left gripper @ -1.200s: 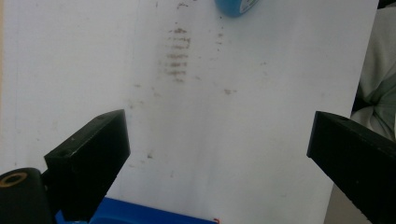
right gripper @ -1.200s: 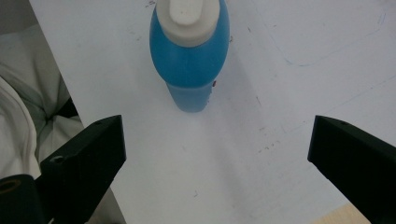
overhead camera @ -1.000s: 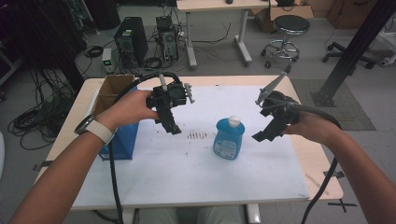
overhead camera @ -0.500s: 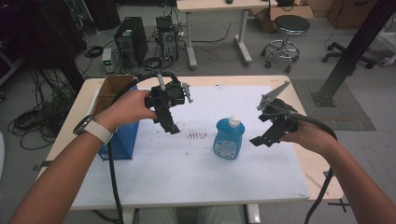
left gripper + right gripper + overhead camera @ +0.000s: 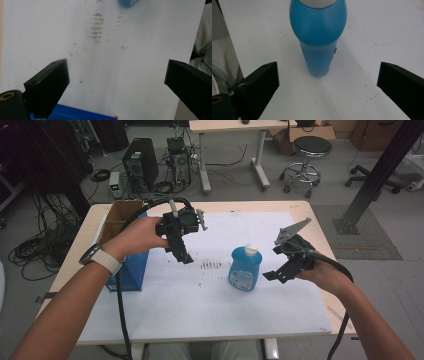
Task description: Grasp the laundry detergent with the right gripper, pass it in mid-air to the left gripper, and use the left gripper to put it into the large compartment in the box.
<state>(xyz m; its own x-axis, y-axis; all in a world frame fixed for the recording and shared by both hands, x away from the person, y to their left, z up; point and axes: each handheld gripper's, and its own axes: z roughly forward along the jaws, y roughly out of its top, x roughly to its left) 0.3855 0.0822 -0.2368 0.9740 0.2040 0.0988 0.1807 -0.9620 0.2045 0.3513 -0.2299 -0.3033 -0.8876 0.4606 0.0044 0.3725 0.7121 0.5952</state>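
A blue bottle [image 5: 245, 268] with a white cap stands upright on the white sheet [image 5: 210, 295] that covers the table. My right gripper [image 5: 274, 274] hovers just right of it, open, with the bottle [image 5: 318, 35] dead ahead between its spread jaws and not touched. My left gripper [image 5: 183, 256] is held above the sheet left of the bottle, open and empty; its view looks down on brown smudges [image 5: 96, 27] and the bottle's base [image 5: 128, 2].
A blue box [image 5: 131, 270] with an open cardboard top stands at the table's left edge, under my left forearm. The smudges [image 5: 212, 265] lie between the grippers. Beyond the table are computer towers [image 5: 141, 165], a stool [image 5: 310, 150] and a black post [image 5: 380, 175].
My right gripper has come down and leftward, closer to the bottle. The left gripper has stayed nearly still.
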